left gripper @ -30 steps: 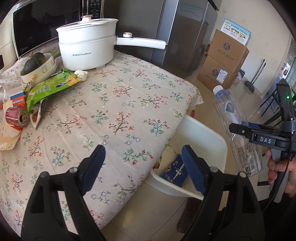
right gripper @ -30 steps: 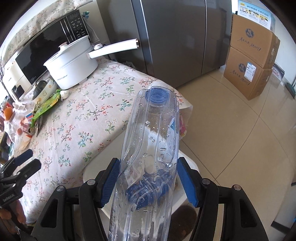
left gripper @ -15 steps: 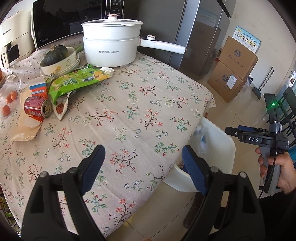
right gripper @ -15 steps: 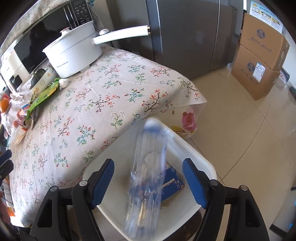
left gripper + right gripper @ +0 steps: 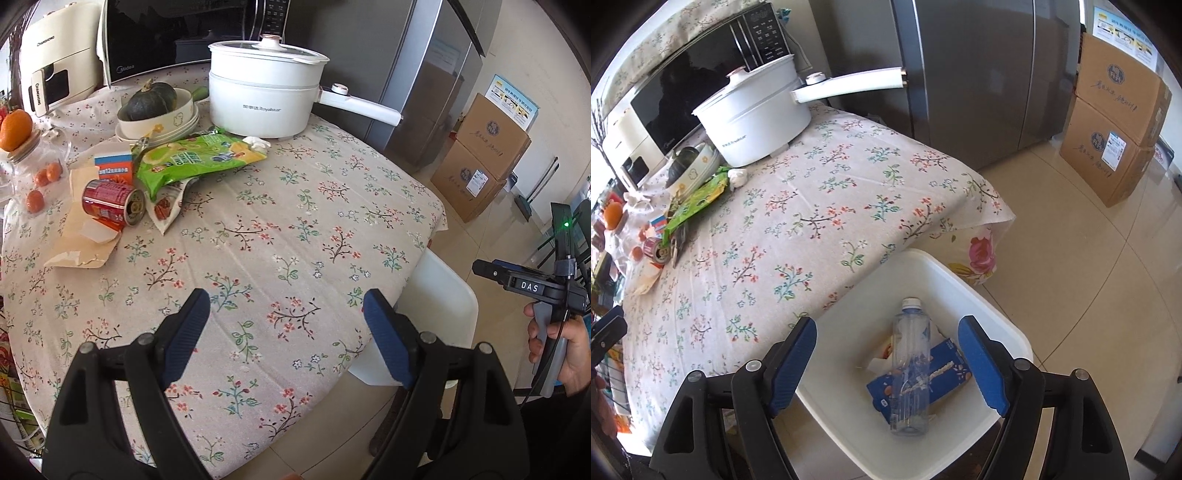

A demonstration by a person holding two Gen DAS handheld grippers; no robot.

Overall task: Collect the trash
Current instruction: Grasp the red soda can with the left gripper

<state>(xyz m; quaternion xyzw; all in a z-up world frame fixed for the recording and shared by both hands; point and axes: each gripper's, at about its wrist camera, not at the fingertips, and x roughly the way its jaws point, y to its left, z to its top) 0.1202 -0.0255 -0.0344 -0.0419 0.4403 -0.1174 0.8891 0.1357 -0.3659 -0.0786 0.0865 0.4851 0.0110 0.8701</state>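
Clear water bottle [image 5: 911, 369] lies in the white bin [image 5: 993, 317] on a blue carton [image 5: 945, 373]. Right gripper [image 5: 886, 362] above it, jaws opening, empty. Left gripper [image 5: 284, 332] spread wide over the floral tablecloth [image 5: 258, 229], holding nothing.

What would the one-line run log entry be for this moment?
plastic bottle: lying in white bin on blue carton | right gripper: jaws opening, empty, above bin | left gripper: open, empty, over table

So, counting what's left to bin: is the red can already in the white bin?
No, the red can lies on the tablecloth.
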